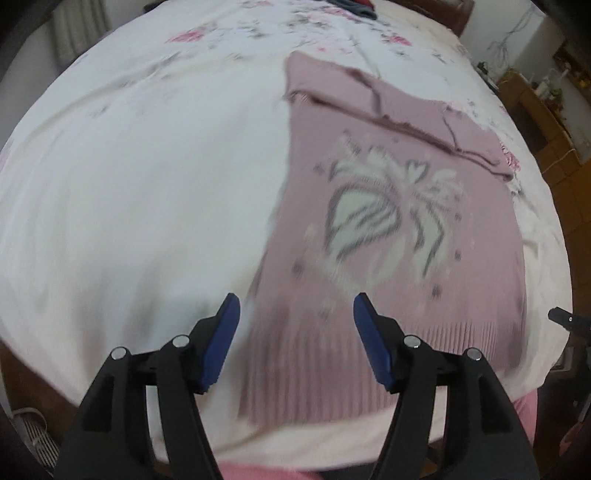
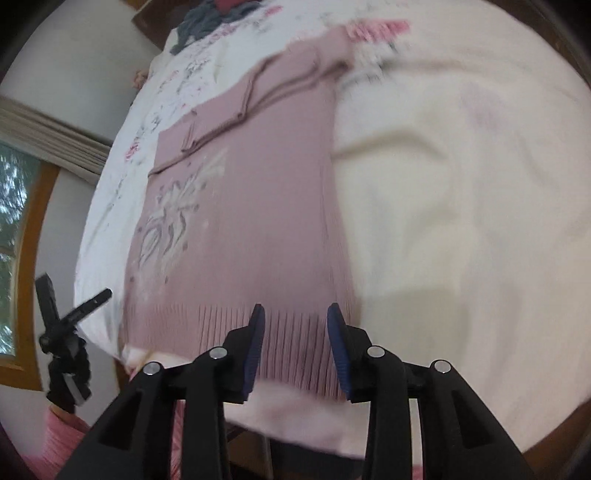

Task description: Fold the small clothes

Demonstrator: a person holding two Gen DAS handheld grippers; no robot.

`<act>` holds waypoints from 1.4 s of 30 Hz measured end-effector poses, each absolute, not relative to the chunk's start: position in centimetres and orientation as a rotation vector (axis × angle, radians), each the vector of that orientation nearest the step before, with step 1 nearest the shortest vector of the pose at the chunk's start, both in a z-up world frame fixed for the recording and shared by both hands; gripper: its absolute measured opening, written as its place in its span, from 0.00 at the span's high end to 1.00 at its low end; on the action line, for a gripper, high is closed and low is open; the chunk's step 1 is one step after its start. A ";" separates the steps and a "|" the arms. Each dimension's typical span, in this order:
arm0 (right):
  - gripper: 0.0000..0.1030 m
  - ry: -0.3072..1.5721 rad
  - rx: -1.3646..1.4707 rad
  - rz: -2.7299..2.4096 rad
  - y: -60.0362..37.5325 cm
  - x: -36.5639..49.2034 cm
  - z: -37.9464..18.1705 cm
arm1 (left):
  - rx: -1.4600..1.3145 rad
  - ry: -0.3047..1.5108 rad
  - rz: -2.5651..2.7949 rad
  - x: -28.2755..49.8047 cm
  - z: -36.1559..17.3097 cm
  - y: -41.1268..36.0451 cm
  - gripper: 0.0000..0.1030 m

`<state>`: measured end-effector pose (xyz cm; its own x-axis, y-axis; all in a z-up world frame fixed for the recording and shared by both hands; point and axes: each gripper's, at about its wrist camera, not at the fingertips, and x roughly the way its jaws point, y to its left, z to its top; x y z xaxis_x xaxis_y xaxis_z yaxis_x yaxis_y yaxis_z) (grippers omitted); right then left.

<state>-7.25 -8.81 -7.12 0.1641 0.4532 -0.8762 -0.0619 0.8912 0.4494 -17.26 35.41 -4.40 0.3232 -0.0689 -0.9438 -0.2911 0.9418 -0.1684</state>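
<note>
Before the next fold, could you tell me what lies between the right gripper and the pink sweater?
Nothing: in the right wrist view, the open right gripper hangs directly over the pink sweater and its ribbed hem.

- The sweater (image 1: 388,229) lies flat on the bed (image 1: 129,184), sleeves folded across its far end, hem toward the near edge.
- A heap of clothes (image 2: 214,22) sits at the bed's far end, beyond the sweater.
- Both tools hover over the hem: left tool (image 1: 295,314), right tool (image 2: 295,321).
</note>
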 end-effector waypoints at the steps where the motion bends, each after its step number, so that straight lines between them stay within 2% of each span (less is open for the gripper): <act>1: 0.62 1.376 0.335 0.372 -9.1 -7.6 -7.4 | -0.333 1.248 0.160 -17.9 -4.4 35.6 0.38; 4: 0.61 1.393 0.317 0.358 -9.3 -8.5 -8.2 | -0.351 1.262 0.172 -18.9 -4.4 35.9 0.35; 16: 0.58 1.478 0.378 0.319 -10.2 -10.0 -11.9 | -0.391 1.336 0.172 -20.6 -7.6 36.8 0.35; 32: 0.56 1.505 0.374 0.318 -9.9 -11.1 -13.7 | -0.443 1.384 0.097 -21.1 -10.2 35.2 0.32; 35: 0.56 1.516 0.399 0.328 -9.6 -11.1 -14.2 | -0.437 1.382 0.091 -20.9 -10.1 34.8 0.41; 37: 0.56 1.513 0.391 0.331 -9.3 -11.1 -14.2 | -0.427 1.381 0.093 -20.8 -10.1 34.8 0.54; 40: 0.56 1.501 0.396 0.353 -9.1 -11.0 -13.9 | -0.438 1.378 0.077 -20.6 -9.8 34.8 0.55; 42: 0.56 1.510 0.389 0.345 -9.0 -10.9 -14.3 | -0.443 1.393 0.078 -20.3 -10.2 34.8 0.51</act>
